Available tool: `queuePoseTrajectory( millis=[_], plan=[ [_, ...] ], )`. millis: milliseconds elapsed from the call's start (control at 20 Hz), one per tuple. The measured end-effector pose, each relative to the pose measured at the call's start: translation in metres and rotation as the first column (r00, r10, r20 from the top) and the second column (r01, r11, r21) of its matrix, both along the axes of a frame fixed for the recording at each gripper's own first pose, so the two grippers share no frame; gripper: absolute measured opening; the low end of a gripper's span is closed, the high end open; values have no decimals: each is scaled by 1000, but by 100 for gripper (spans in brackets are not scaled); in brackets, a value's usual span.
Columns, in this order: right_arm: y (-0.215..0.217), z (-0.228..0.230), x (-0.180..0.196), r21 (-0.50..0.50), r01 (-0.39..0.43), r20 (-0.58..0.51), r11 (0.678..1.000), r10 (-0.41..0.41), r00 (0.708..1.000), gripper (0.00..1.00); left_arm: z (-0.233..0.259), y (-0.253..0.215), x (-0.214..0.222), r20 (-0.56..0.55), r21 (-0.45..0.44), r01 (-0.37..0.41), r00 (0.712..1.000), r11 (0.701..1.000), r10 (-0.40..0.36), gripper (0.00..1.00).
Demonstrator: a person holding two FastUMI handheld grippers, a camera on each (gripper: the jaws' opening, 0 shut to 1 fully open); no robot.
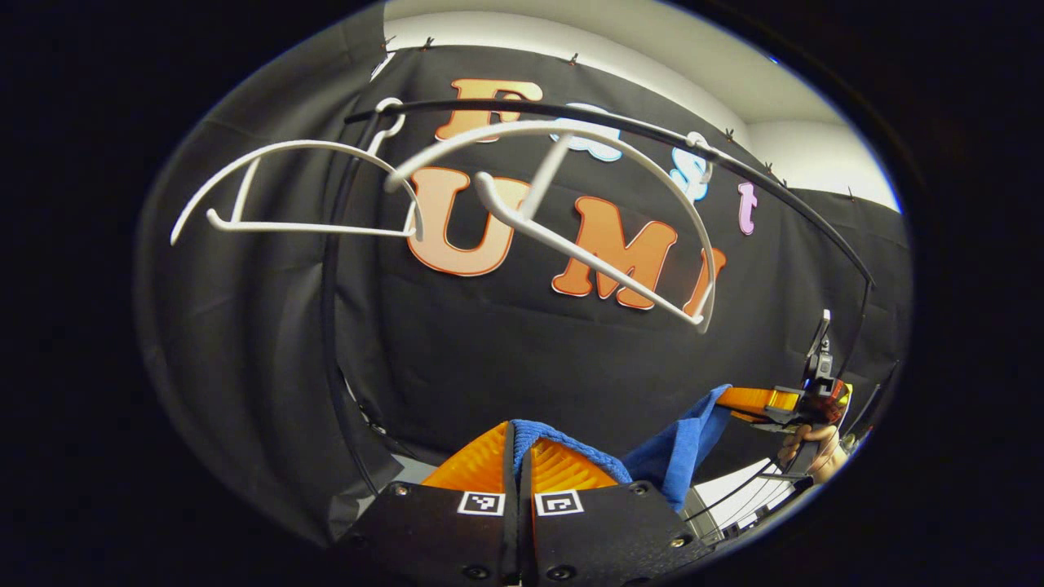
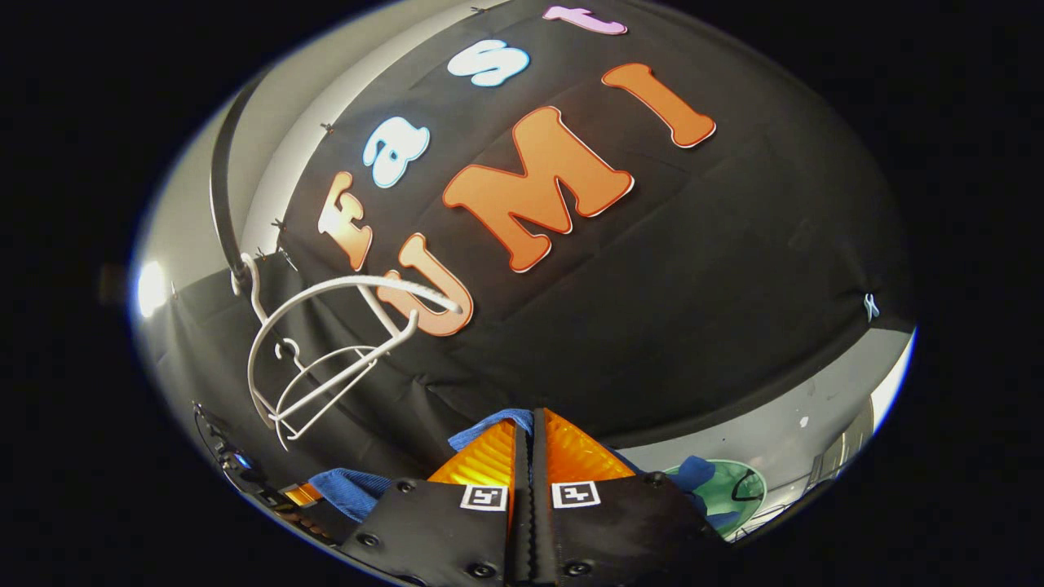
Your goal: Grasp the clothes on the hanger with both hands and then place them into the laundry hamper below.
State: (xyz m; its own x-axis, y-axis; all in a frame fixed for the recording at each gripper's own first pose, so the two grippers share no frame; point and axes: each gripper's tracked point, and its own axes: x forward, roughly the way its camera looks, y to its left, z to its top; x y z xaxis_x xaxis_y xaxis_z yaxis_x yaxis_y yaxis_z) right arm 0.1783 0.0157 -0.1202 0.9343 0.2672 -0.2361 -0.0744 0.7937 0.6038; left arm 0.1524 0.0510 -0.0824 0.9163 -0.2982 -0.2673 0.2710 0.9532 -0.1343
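Observation:
A blue cloth (image 1: 677,452) stretches between both grippers, off the hangers. My left gripper (image 1: 519,444) is shut on one end of it, a blue fold showing over its fingertips. Farther right in the left gripper view, the right gripper (image 1: 767,403) grips the cloth's other end, held by a hand (image 1: 816,452). In the right gripper view my right gripper (image 2: 526,436) is shut on the blue cloth (image 2: 489,421), and the left gripper (image 2: 298,495) holds more blue cloth at lower left. Two bare white hangers (image 1: 571,212) hang from a black rail (image 1: 652,130). A green hamper (image 2: 722,493) lies low at right.
The black rail's upright post (image 1: 329,310) runs down the left side. The white hangers (image 2: 326,359) hang at left in the right gripper view, below the rail's bend (image 2: 220,179). Light floor (image 2: 783,432) lies under the black cloth wall.

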Motion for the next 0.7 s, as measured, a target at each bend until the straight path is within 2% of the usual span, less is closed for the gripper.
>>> queuePoseTrajectory(
  millis=[350, 700],
  plan=[
    [-2, -35, -12, -46, -12, -59, 999, 9, 998, 7, -43, -65, -7, -63, 23, 79, 995, 997, -77, 0],
    [-17, -78, -19, -92, -2, -133, 996, -10, 991, 7, -85, -126, -4, -150, 3, 149, 978, 989, -147, 0]
  ],
)
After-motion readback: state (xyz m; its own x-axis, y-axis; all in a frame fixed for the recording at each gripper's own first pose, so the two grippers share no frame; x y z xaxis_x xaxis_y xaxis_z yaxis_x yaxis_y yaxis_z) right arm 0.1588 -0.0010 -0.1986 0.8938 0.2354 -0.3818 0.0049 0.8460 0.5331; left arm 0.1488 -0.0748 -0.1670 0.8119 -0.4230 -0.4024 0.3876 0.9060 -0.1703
